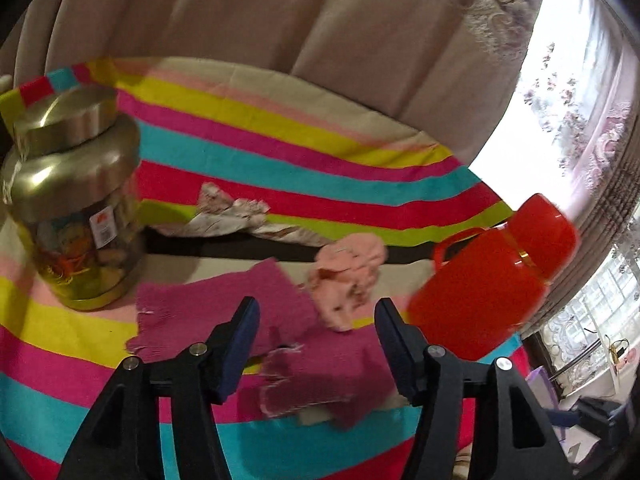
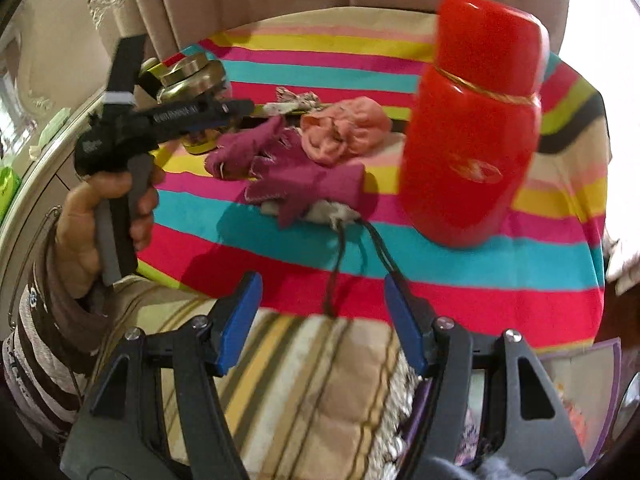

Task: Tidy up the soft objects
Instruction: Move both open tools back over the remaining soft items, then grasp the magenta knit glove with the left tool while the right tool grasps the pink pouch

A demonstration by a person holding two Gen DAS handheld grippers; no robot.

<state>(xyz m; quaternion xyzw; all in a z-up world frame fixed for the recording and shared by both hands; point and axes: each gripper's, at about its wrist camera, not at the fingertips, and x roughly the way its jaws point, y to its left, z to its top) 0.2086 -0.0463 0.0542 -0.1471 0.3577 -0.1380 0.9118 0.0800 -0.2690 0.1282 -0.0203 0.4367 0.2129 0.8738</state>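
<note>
Left wrist view: the left hand-held gripper (image 1: pixel 316 336) is spread and empty above a magenta cloth (image 1: pixel 224 312) on the striped bench (image 1: pixel 280 152), a pink cloth (image 1: pixel 348 276) touching it, between a jar (image 1: pixel 72 200) and a red flask (image 1: pixel 492 280). Right wrist view: the right hand-held gripper (image 2: pixel 322 320) is spread, empty, near the bench edge, well short of the cloths.

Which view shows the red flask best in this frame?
The right wrist view: the red flask appears whole and upright, from cap to base, with its gold band and emblem, standing on the striped cloth. The left wrist view shows it tilted by the fisheye at the right edge, handle visible, slightly blurred.
</note>
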